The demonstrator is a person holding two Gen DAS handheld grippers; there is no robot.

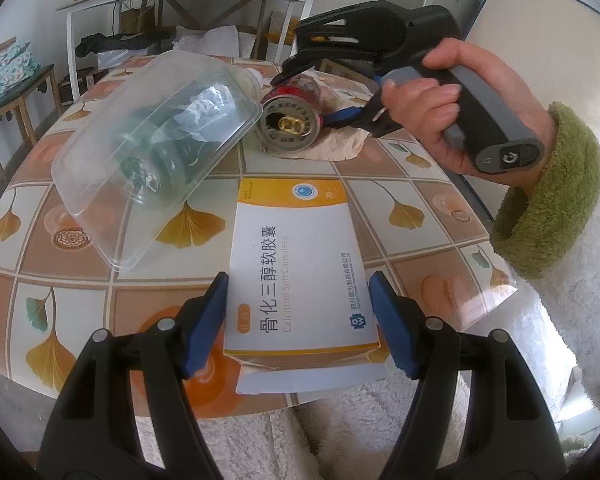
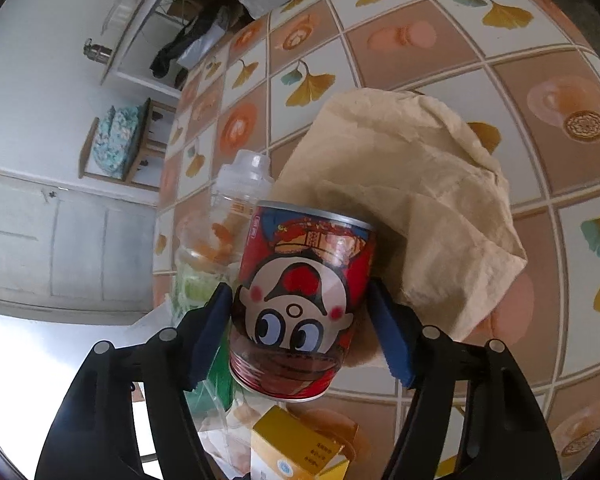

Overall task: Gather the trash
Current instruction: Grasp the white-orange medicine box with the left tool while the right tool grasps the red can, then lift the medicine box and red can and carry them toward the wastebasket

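- The medicine box [image 1: 300, 264] lay at the near edge of the table [image 1: 404, 184], its open flap hanging past that edge, and the left gripper [image 1: 298, 322] was clamped on its sides.
- The clear plastic container [image 1: 156, 148] lay tipped at the left with green material inside.
- The right gripper [image 2: 300, 330] straddled the red can [image 2: 300, 300]; whether its pads pressed could not be told.
- Only the right wrist view showed a clear bottle [image 2: 224, 220] beside the can, and the beige paper [image 2: 420, 200] beyond it.

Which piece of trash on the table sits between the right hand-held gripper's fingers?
The red cartoon-printed can, lying on its side on the beige napkin. The medicine box sits in the left one; the clear tray lies free.
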